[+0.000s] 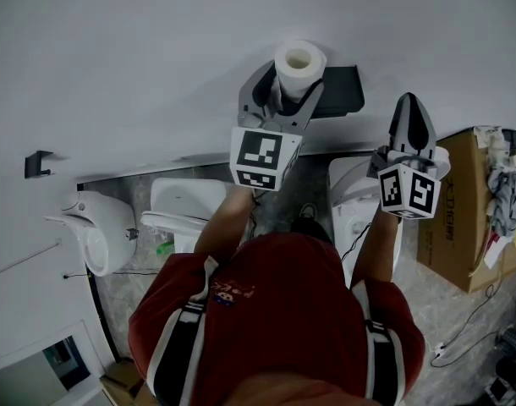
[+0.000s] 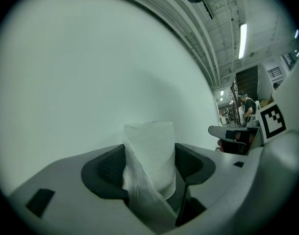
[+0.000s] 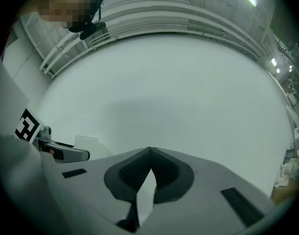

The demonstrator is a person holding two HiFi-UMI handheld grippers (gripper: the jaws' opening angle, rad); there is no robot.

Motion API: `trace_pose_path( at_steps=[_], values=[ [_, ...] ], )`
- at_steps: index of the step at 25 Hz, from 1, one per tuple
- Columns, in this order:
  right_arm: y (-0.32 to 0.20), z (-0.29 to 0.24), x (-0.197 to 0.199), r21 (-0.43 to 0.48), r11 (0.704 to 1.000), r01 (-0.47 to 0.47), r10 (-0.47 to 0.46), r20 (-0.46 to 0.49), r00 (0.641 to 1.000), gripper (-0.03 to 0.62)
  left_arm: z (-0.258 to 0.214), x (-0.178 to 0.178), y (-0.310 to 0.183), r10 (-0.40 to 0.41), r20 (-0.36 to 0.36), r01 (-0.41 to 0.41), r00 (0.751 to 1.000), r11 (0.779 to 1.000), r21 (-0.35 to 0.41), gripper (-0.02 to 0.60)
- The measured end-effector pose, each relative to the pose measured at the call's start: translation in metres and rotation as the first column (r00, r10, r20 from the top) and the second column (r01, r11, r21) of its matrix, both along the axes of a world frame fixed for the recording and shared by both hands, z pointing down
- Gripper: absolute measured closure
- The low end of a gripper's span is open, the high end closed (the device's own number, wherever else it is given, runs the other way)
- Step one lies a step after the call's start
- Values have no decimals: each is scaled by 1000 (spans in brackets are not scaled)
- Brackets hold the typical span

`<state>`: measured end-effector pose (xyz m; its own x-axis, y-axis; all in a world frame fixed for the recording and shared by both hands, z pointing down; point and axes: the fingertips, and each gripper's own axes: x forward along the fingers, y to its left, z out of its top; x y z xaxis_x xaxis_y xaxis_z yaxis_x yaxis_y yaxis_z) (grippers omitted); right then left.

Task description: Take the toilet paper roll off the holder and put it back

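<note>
I note dim, flat light throughout. A ceiling strip [image 2: 242, 39] glares in the left gripper view. Both gripper views bend heavily, corners black.

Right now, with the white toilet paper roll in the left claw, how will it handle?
The white toilet paper roll looks soft, so the left claw probably dents it rather than slipping. Its hollow core suggests it is light for its bulk. A loose sheet hangs from it, so it may unwind if jostled.
</note>
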<state>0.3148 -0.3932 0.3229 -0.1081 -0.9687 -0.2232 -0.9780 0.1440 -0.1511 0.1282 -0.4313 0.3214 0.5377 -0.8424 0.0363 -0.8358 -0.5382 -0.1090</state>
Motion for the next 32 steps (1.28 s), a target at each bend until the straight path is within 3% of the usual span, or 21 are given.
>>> trace_pose_path(
  at_steps=[14, 32],
  values=[
    [5, -4, 5, 5, 1000, 5, -5, -6, 1000, 585, -19, -5, 9, -28, -47, 30, 999, 999, 33, 247],
    [41, -32, -70, 62, 997, 53, -51, -46, 998, 585, -60, -115, 55, -143, -128, 159, 981, 979, 126, 247]
  ],
)
